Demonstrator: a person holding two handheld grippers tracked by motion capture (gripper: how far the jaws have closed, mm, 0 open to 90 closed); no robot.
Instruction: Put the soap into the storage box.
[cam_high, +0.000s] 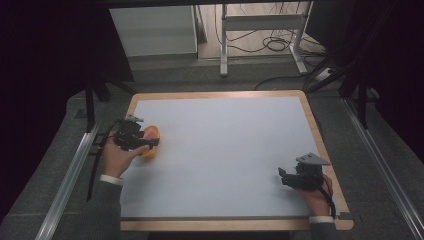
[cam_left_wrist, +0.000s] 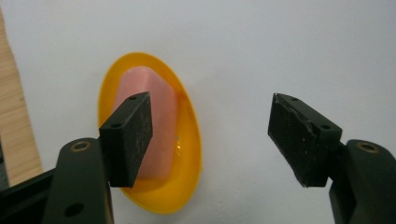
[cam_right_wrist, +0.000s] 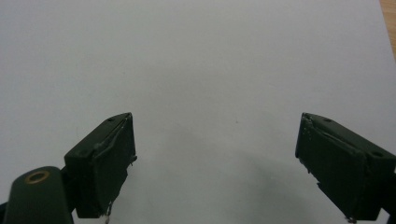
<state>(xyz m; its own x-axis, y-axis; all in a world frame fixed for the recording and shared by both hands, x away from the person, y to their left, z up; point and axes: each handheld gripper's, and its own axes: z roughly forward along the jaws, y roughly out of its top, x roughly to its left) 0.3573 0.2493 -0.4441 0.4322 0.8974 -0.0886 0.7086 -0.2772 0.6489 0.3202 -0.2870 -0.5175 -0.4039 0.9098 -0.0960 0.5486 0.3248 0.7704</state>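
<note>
A small yellow dish (cam_left_wrist: 187, 140) lies on the white table top near the left edge, with a pink block (cam_left_wrist: 161, 116) in it. In the high view the dish (cam_high: 149, 151) sits just under the tips of my left gripper (cam_high: 150, 142), which a hand holds from the left. In the left gripper view that gripper (cam_left_wrist: 210, 116) stands open above the dish. Its left jaw hangs over the pink block without touching it, and nothing is between the pads. My right gripper (cam_high: 283, 177) rests at the table's right front. It is open (cam_right_wrist: 215, 140) over bare white surface.
The white top has a wooden rim (cam_high: 320, 145). Metal rails (cam_high: 65, 185) run along both sides of the table. Beyond the far edge stand desk legs (cam_high: 223, 45) and loose cables (cam_high: 275, 44) on the floor.
</note>
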